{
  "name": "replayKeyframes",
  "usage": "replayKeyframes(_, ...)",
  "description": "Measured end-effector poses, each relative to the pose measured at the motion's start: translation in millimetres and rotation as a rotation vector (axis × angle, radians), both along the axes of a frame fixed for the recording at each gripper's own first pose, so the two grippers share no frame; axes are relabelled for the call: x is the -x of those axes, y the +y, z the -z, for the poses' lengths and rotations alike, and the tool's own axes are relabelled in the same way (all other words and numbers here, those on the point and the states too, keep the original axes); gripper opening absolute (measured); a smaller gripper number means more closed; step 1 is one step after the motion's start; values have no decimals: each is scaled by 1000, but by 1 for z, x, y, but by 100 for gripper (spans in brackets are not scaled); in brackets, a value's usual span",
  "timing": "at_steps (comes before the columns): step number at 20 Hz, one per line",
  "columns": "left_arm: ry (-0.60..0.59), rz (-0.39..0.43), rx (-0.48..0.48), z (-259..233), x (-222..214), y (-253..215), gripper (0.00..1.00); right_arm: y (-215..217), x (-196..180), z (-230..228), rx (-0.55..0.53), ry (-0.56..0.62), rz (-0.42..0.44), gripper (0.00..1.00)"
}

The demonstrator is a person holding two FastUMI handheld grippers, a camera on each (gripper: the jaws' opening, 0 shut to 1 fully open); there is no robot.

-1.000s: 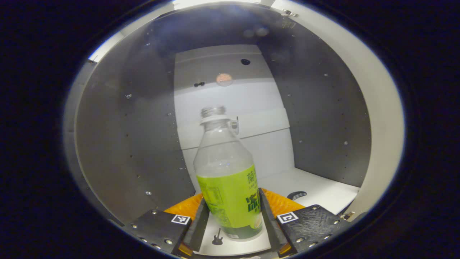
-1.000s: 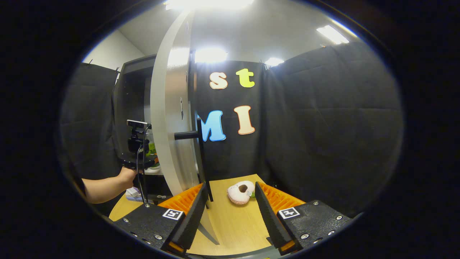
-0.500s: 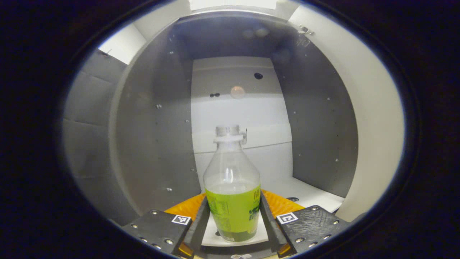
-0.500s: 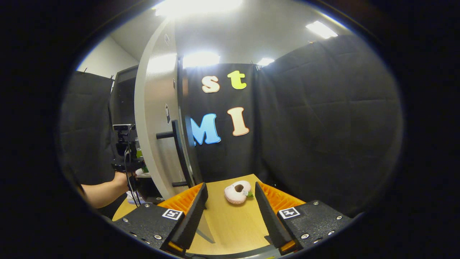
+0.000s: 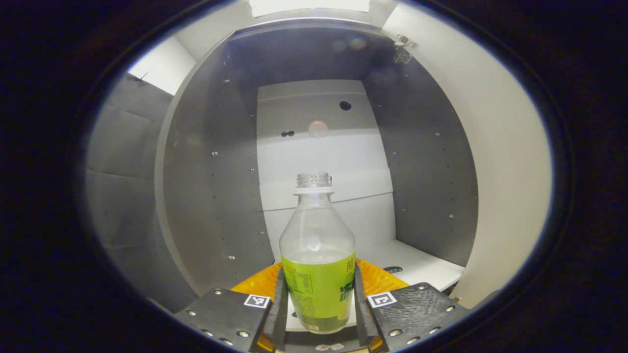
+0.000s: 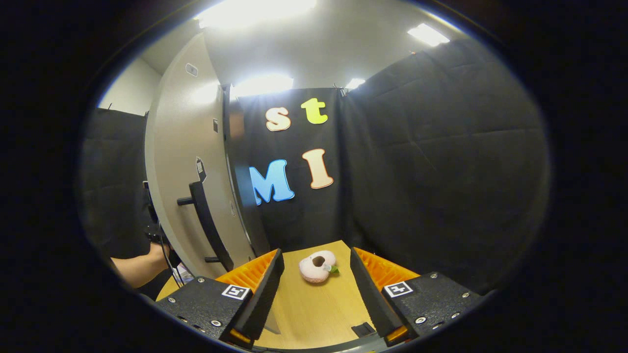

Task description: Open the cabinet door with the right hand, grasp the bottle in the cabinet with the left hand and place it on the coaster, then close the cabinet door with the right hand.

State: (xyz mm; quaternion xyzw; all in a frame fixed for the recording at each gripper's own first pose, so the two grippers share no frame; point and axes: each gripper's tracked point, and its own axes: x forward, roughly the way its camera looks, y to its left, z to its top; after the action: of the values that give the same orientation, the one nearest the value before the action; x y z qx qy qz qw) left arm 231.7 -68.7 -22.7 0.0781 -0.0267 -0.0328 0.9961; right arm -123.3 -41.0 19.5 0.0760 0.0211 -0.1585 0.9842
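Left gripper [image 5: 318, 314] has both fingers clamped on the bottle [image 5: 318, 274], low on its green label, so the weight sits between the pads and the uncapped neck stays upright. Bottle is at the cabinet [image 5: 216, 171] mouth, in front of the white shelf [image 5: 417, 264]; whether it is lifted off the shelf is unclear. Right gripper [image 6: 316, 289] is spread and empty over the wooden table [image 6: 314, 314], right of the open door [image 6: 181, 162] and its handle [image 6: 208, 223], likely waiting to close it. Label print is too blurred to read. Coaster can't be identified.

Cabinet door [image 6: 181, 162] hides most of the person's arm [image 6: 140, 267]
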Motion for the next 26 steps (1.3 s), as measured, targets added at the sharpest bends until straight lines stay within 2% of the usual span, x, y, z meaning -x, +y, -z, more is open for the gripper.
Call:
replayKeyframes(7, -20, 24, -1, -16, 25, -5, 44, -9, -8, 17, -17, 38, -5, 84)
replayKeyframes(9, -33, 16, 26, -25, 47, 2, 43, -12, -10, 22, -18, 48, -15, 85)
replayKeyframes(10, -40, 10, 38, -31, 62, 4, 51, -14, -12, 25, -17, 55, -24, 85)
replayKeyframes(15, -78, -69, 76, -34, 157, 33, 55, -33, -21, 51, -21, 85, -46, 85)
replayKeyframes(20, -50, -178, 54, 22, 264, 55, 58, -41, -37, 96, -40, 149, -75, 85)
replayKeyframes(23, -41, -230, 83, 77, 316, 65, 58, -49, -47, 131, 21, 189, -59, 85)
replayKeyframes(24, -27, -243, 86, 100, 329, 70, 44, -49, -51, 146, 32, 207, -62, 85)
replayKeyframes(26, -6, -275, 86, 146, 346, 78, 58, -46, -57, 181, 32, 273, -72, 86)
